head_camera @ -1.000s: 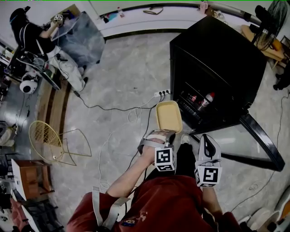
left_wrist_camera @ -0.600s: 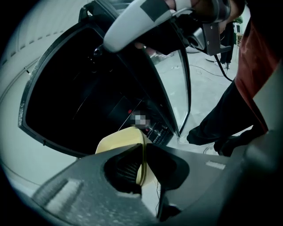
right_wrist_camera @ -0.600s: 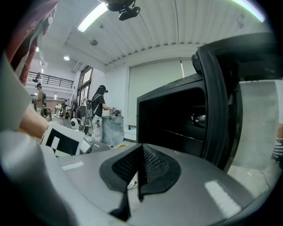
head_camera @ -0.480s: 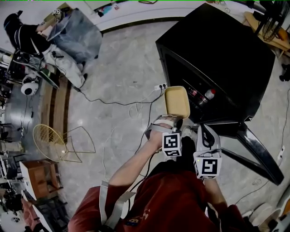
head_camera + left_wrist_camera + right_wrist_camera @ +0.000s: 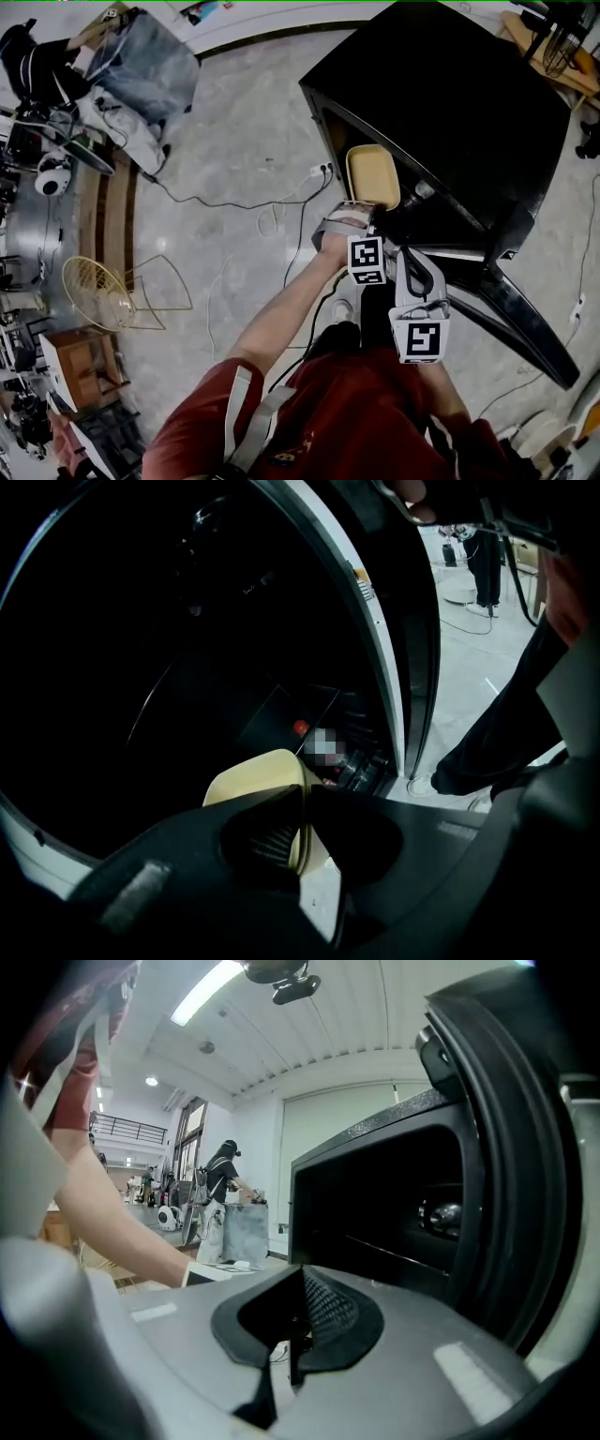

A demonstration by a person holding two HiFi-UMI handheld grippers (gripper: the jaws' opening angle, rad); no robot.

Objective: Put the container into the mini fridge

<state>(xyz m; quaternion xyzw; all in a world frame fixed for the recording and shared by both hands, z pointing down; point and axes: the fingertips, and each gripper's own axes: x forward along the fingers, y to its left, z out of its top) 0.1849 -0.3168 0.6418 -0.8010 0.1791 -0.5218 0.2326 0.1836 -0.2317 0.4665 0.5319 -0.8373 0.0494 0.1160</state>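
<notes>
A pale yellow container (image 5: 373, 175) (image 5: 258, 775) is held out at the open front of the black mini fridge (image 5: 450, 103). My left gripper (image 5: 364, 217) (image 5: 302, 813) is shut on the container's near rim, and the far end reaches into the dark fridge interior (image 5: 187, 667). Bottles with red caps (image 5: 300, 728) show on the lower shelf inside. My right gripper (image 5: 412, 281) (image 5: 298, 1330) hangs beside the left one, just in front of the fridge door (image 5: 520, 319), its jaws shut with nothing between them.
The fridge door (image 5: 525, 1147) stands swung open at the right. A power strip and white cable (image 5: 300, 187) lie on the tiled floor. A yellow wire chair (image 5: 103, 291) and a person at a bench (image 5: 47, 66) are at the left.
The left gripper has carried the container forward from in front of the fridge to its opening. The view has shifted closer to the fridge; the right gripper followed alongside.
</notes>
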